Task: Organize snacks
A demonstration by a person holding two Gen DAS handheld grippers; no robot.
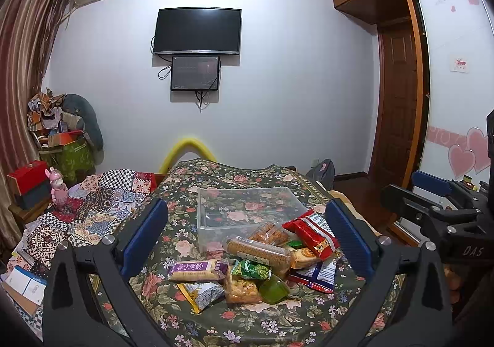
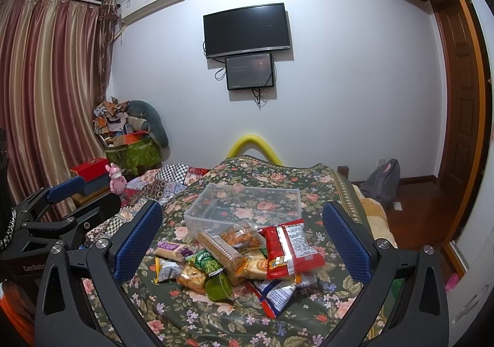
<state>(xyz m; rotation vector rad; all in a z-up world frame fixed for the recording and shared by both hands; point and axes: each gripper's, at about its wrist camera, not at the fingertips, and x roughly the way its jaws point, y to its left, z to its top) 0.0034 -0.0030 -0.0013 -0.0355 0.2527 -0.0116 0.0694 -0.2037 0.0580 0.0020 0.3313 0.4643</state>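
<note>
We hold the left gripper, its blue ridged pads spread wide and grasping nothing, above a bed covered in a dark green floral cloth. The right gripper is likewise wide apart and empty; from the left wrist view we also see it off to the right side.

Between the fingers lies the pile of snacks. Nearest to us sit a small green jelly cup, a clear bag of golden puffed snack touching it, and a silver and yellow packet to their left. Just behind these we see a purple-labelled biscuit pack, a green pea packet and a long clear sleeve of round tan crackers. A red and white wrapped packet rests on top of the heap at the right, with a blue, white and red packet partly under it.

Directly behind the pile, touching it, stands a clear rectangular plastic box, upright with nothing in it.

Farther off, a patchwork quilt lies to the left, and on the white wall hangs a black television with a smaller dark screen below it.
</note>
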